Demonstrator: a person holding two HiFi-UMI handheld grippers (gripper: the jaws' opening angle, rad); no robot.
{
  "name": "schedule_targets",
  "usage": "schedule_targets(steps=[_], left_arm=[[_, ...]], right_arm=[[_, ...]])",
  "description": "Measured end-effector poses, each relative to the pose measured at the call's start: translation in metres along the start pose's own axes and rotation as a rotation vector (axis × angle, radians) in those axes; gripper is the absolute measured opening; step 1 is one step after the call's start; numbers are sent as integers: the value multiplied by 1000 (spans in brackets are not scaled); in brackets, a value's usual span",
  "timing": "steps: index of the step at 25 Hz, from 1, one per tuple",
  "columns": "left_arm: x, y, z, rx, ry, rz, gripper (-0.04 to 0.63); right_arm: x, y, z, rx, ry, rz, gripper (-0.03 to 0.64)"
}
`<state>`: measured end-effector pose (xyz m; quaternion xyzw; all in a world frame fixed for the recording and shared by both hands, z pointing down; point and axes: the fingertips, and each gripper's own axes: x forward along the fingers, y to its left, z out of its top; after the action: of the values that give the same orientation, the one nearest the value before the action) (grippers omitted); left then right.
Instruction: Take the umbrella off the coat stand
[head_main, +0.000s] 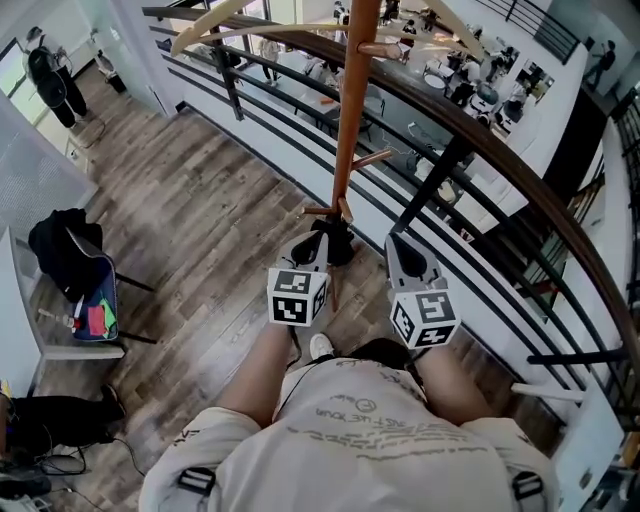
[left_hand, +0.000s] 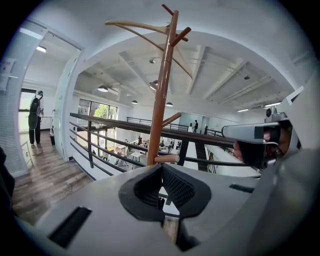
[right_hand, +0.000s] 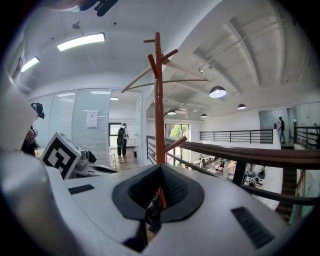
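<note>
An orange-brown wooden coat stand (head_main: 350, 120) rises by the railing, with short pegs and a pale wooden hanger (head_main: 210, 20) at its top. A dark bundle (head_main: 332, 243) hangs low by the bottom pegs; it may be the folded umbrella, but I cannot tell. My left gripper (head_main: 305, 248) is just left of that bundle and my right gripper (head_main: 402, 248) is to its right, both low and near the pole. Both look shut, with nothing held. The pole (left_hand: 161, 110) stands straight ahead of the left gripper (left_hand: 161, 167). The right gripper (right_hand: 160, 170) also faces the pole (right_hand: 159, 100).
A dark-topped railing (head_main: 480, 140) with black posts runs diagonally right behind the stand, with a drop to a lower floor beyond. A chair with a black bag (head_main: 70, 260) stands on the wood floor at left. A person (head_main: 45, 70) stands far off at top left.
</note>
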<state>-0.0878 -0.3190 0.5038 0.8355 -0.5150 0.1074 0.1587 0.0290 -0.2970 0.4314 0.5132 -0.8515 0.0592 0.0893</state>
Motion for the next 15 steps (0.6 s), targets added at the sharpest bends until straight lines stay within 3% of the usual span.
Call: schedule_targets(steps=[4, 15], left_arm=[[16, 4, -13, 13, 50, -10, 5], [68, 17, -24, -3, 73, -47, 9]], right_arm=[[4, -8, -11, 17, 10, -12, 2], [26, -42, -18, 33, 37, -13, 2]])
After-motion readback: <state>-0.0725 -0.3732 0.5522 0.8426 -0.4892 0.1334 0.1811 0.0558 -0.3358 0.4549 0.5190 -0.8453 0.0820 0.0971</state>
